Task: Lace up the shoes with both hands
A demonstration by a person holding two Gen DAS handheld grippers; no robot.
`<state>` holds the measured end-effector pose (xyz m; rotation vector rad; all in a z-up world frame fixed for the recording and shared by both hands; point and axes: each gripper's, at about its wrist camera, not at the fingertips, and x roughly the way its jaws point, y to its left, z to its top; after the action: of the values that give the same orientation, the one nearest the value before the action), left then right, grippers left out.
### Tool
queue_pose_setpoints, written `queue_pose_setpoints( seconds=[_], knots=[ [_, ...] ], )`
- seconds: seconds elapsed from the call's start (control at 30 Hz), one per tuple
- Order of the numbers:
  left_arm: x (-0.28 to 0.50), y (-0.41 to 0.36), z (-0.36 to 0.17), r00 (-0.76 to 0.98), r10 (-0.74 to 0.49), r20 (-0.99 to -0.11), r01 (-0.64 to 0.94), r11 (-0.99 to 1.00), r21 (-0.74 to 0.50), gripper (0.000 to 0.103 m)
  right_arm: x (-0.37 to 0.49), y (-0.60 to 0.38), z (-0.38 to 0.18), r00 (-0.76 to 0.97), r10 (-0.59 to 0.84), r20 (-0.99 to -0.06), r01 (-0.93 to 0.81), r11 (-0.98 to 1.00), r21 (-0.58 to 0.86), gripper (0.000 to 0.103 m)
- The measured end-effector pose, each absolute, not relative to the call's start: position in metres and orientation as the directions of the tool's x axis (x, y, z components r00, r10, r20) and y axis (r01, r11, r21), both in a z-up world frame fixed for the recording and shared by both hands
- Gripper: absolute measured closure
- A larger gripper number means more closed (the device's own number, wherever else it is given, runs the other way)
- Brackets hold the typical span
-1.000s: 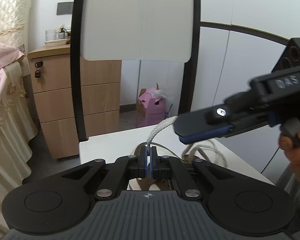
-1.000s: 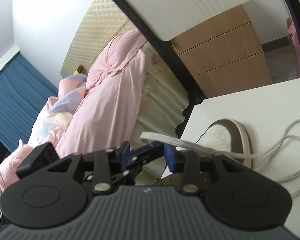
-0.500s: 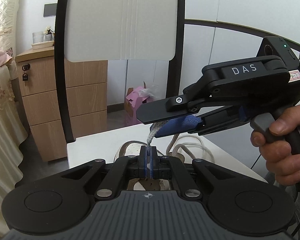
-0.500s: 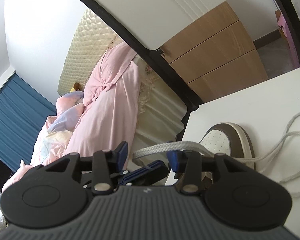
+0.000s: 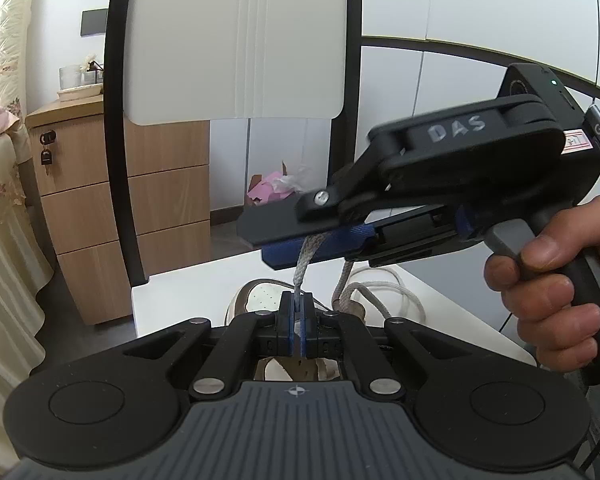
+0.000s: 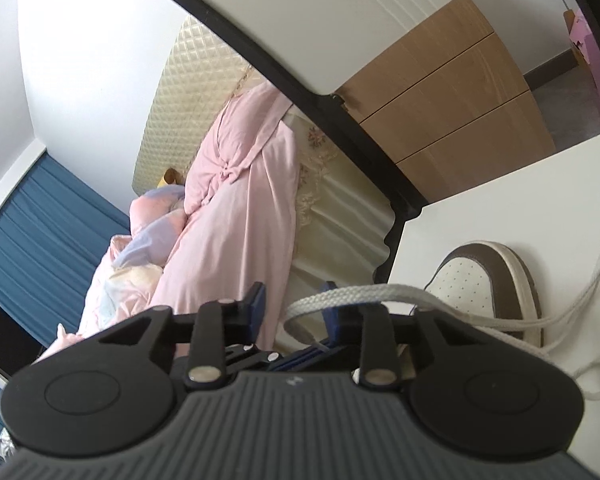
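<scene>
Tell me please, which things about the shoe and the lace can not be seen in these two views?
- Shoe eyelets, left wrist view: hidden behind the left claw.
- Shoe heel, right wrist view: cut off behind the right claw; only the toe shows.
- Lace tip, left wrist view: it passes behind the right claw's blue pads.
- Loose lace loops: cut off by the right edge.

Around me: white walls [image 5: 480, 8], wooden drawers [image 5: 100, 216] beside a bed [image 6: 236, 216] with pink bedding, blue curtains [image 6: 40, 232], white tabletop [image 6: 520, 208], daylight.
</scene>
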<state>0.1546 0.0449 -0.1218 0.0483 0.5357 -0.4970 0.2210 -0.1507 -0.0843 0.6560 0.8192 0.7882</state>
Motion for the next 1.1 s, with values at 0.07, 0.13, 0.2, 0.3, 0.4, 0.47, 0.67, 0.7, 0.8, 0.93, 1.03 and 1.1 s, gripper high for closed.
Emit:
queue_pose_setpoints(
  seconds=[0.07,0.13,0.2,0.3,0.4,0.47,0.67,0.7,0.8,0.93,1.03,1.1],
  knots=[
    [0.154,0.045,-0.121,0.744,-0.448,-0.497,0.471,0.878,-0.085,0.100,0.221,-0.148,-0.084,0.440,0.810,-0.387,-0.356,0.553,0.753,0.091],
    [0.154,0.045,-0.122,0.743,-0.448,-0.497,0.473,0.877,-0.084,0.100,0.221,-0.147,-0.082,0.436,0.815,-0.381,-0.369,0.549,0.750,0.096],
    [0.154,0.047,-0.121,0.746,-0.453,-0.489,0.473,0.876,-0.090,0.100,0.221,-0.147,-0.081,0.437,0.819,-0.372,-0.382,0.544,0.747,0.100],
    [0.154,0.050,-0.120,0.745,-0.466,-0.476,0.475,0.873,-0.111,0.100,0.220,-0.147,-0.078,0.442,0.823,-0.357,-0.400,0.537,0.743,0.100],
    [0.154,0.050,-0.122,0.740,-0.465,-0.487,0.476,0.873,-0.111,0.100,0.219,-0.147,-0.075,0.446,0.827,-0.342,-0.417,0.530,0.738,0.100],
    [0.153,0.050,-0.121,0.738,-0.471,-0.483,0.481,0.869,-0.113,0.100,0.219,-0.149,-0.074,0.458,0.825,-0.331,-0.408,0.527,0.746,0.100],
    [0.148,0.053,-0.115,0.756,-0.513,-0.406,0.498,0.854,-0.152,0.100,0.222,-0.159,-0.074,0.484,0.817,-0.313,-0.378,0.518,0.768,0.100],
    [0.149,0.053,-0.115,0.757,-0.511,-0.407,0.496,0.855,-0.151,0.100,0.222,-0.162,-0.074,0.488,0.815,-0.312,-0.370,0.517,0.772,0.100],
    [0.152,0.051,-0.117,0.758,-0.497,-0.422,0.485,0.863,-0.143,0.100,0.225,-0.170,-0.076,0.503,0.810,-0.301,-0.342,0.506,0.792,0.100],
    [0.153,0.048,-0.119,0.770,-0.460,-0.443,0.463,0.880,-0.108,0.099,0.227,-0.179,-0.077,0.513,0.802,-0.305,-0.315,0.507,0.803,0.100],
    [0.154,0.049,-0.118,0.762,-0.470,-0.446,0.468,0.875,-0.122,0.098,0.228,-0.182,-0.078,0.508,0.802,-0.315,-0.301,0.508,0.807,0.100],
    [0.153,0.048,-0.118,0.765,-0.463,-0.446,0.467,0.877,-0.110,0.098,0.227,-0.182,-0.079,0.496,0.804,-0.327,-0.296,0.511,0.807,0.100]
  ],
)
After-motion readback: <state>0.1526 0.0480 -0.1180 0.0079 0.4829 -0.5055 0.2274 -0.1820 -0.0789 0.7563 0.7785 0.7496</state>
